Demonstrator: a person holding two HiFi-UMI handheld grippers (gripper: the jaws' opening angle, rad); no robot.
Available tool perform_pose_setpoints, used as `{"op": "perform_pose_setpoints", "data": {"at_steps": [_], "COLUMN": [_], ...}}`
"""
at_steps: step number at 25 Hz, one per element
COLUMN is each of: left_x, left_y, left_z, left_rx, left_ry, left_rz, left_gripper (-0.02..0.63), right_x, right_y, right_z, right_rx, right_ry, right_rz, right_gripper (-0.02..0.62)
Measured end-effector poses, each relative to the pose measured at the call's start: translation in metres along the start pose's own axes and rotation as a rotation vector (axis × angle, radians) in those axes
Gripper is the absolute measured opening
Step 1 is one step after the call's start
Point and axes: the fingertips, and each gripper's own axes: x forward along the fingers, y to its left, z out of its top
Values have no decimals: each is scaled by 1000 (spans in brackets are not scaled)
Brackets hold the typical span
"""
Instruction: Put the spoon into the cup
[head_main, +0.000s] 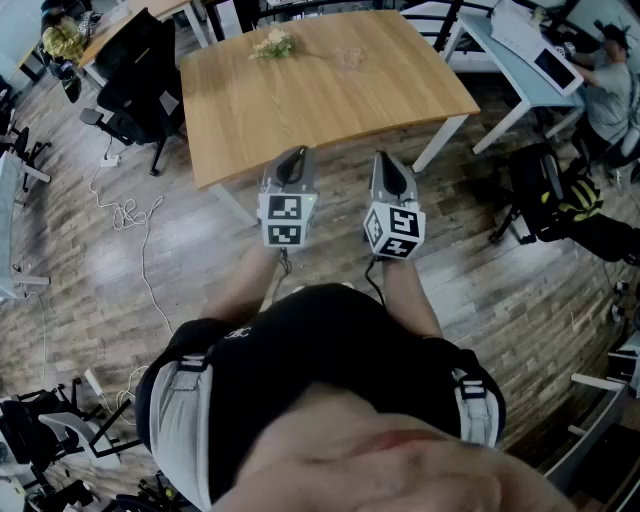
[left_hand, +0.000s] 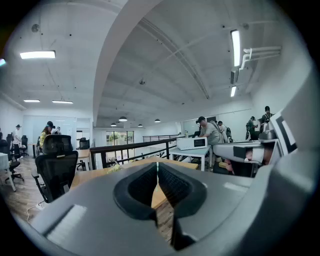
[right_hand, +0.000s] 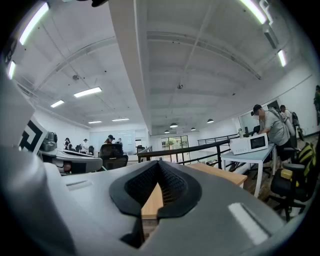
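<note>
Holding short of the surface (head_main: 300, 100) | left gripper (head_main: 296, 158), right gripper (head_main: 386, 162): both closed, empty | cup (head_main: 350, 58): perhaps that faint clear shape far ahead; spoon not discernible | next, likely: close in, find spoon, open one gripper before reaching, grip handle midway.

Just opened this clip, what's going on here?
A person stands short of a wooden table, holding the left gripper and right gripper out in front. Both have their jaws together on nothing. Nothing is being handled yet. Only a small yellowish bunch shows clearly on the table's far side.
</note>
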Motion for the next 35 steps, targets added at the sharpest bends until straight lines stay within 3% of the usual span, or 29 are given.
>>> {"op": "perform_pose_setpoints", "data": {"at_steps": [9,20,27,35], "left_x": [8,43,63,77], "left_y": [-17,-58,-95,-105], "left_z": [-5,-10,2,-6], "left_rx": [8,-16,-4,2], "left_ry": [23,37,15,41], "left_rz": [-8,-24,-16,-1], "left_gripper": [20,20,20,20], "right_x": [-3,-5,-9,0], "right_y": [-9,-42,-86,-94], "right_z": [-7,-9,-7,-15], "right_rx": [75,5,11,13], "right_ry": [8,19,20,35], "right_rz": [42,88,93,131], "right_gripper": [-2,0,0,0]}}
